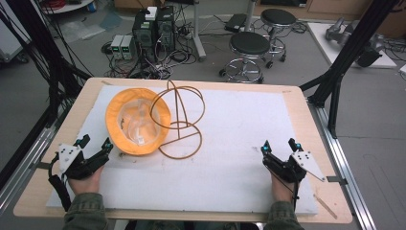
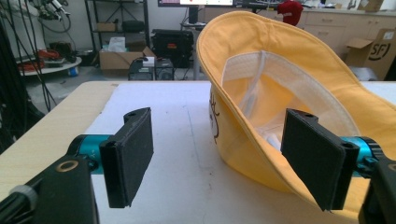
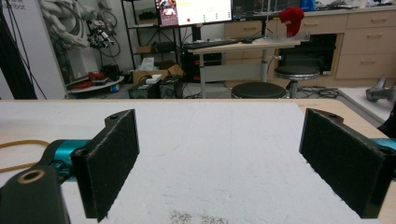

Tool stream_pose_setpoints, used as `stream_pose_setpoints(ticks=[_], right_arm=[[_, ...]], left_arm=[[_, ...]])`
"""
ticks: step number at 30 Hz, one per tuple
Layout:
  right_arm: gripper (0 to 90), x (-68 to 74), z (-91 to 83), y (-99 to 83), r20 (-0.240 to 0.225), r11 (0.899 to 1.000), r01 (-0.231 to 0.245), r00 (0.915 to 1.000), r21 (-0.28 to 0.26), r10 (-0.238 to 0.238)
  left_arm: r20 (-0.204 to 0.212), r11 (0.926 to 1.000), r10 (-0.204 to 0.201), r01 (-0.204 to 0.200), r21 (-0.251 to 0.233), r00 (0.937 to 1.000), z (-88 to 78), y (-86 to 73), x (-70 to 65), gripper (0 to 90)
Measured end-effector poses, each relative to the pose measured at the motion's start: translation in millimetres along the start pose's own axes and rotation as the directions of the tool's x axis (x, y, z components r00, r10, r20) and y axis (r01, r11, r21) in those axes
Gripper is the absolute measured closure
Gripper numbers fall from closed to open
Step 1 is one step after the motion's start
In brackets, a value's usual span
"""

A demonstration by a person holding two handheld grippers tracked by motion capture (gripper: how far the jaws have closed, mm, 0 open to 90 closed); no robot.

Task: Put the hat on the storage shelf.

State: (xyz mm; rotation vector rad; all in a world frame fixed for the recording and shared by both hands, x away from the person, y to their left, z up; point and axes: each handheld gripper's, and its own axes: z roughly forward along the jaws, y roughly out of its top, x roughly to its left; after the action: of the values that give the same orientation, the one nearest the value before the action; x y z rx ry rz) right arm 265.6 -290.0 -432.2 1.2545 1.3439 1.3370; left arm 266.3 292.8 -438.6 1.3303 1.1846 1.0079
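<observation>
A lab: computer towers (image 1: pixel 154 28) amid floor cables, stools (image 1: pixel 249 45), monitor (image 3: pixel 196 11), black rig frame (image 1: pixel 356 40).

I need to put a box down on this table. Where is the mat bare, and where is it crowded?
The white mat is bare from the wire hat stand to its right edge and ahead of the right gripper. The far-left part is crowded: yellow bucket hat, stand, left gripper.

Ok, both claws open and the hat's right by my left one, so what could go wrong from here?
The yellow hat lies crown-down against the wire stand, so pulling its brim may drag or tip the stand. The left claw sits at the brim's edge; soft fabric may fold and slip. The right claw is far off, slow to help.
</observation>
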Motion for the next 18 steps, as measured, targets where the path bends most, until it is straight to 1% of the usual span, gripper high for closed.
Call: stream_pose_setpoints(ticks=[1, 3, 7, 9, 18], right_arm=[[10.8, -0.2, 0.0, 0.0, 0.001, 1.0, 0.0, 1.0, 0.0, 0.0], [10.8, 0.0, 0.2, -0.2, 0.003, 1.0, 0.0, 1.0, 0.004, 0.0], [10.8, 1.5, 0.3, -0.2, 0.0, 1.0, 0.012, 0.9999, 0.004, -0.012], [10.8, 1.3, 0.7, -0.2, -0.003, 1.0, 0.023, 0.9997, 0.001, -0.023], [10.8, 2.1, 1.3, -0.6, -0.006, 1.0, 0.016, 0.9999, 0.01, -0.016]], left_arm=[[0.0, 1.0, 0.0, 0.0, 0.0, 1.0, 0.0, 0.0, 0.0, 25.6], [-0.002, 0.9999, -0.013, 0.013, -0.008, 0.9999, -0.5, 0.1, 0.8, 25.6], [-0.002, 0.9999, -0.012, 0.012, -0.009, 0.9999, -0.6, 0.1, 0.5, 25.6], [0.0, 1.0, -0.006, 0.006, -0.005, 1.0, -0.7, 0.1, 0.2, 25.7], [-0.001, 1.0, -0.008, 0.008, -0.005, 1.0, -0.5, -0.1, 0.8, 25.6]])
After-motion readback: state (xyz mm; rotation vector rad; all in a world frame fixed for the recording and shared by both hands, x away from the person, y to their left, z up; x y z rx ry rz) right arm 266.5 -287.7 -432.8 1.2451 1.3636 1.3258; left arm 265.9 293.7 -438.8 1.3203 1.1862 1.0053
